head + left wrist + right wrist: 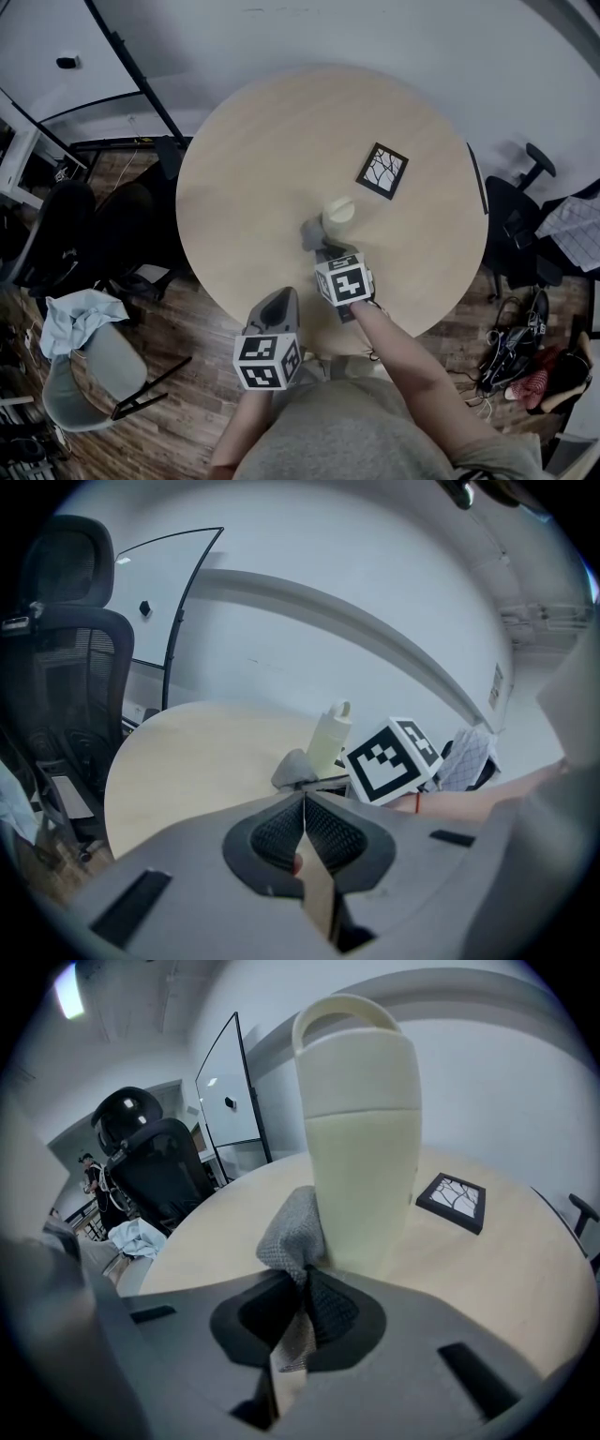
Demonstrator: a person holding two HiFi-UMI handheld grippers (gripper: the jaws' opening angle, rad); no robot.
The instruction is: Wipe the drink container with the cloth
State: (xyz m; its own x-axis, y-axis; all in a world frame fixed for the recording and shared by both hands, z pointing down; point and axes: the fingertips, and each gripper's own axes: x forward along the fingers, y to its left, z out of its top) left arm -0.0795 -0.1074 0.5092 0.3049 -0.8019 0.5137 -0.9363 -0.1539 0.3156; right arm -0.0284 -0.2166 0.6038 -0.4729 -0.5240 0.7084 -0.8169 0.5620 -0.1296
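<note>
A cream drink container [337,217] [361,1152] [330,739] with a looped lid stands upright near the middle of the round table [253,187]. My right gripper [323,251] [305,1288] is shut on a grey cloth [292,1234] [310,232] [292,769], which bunches against the container's lower left side. My left gripper [278,309] [305,817] is shut with nothing in it, held off the table's near edge, below and left of the container.
A black framed picture [382,171] [452,1201] lies flat on the table beyond the container to the right. Office chairs [84,234] [66,677] stand to the left and right [516,216]; a chair with a light cloth [75,319] sits at lower left.
</note>
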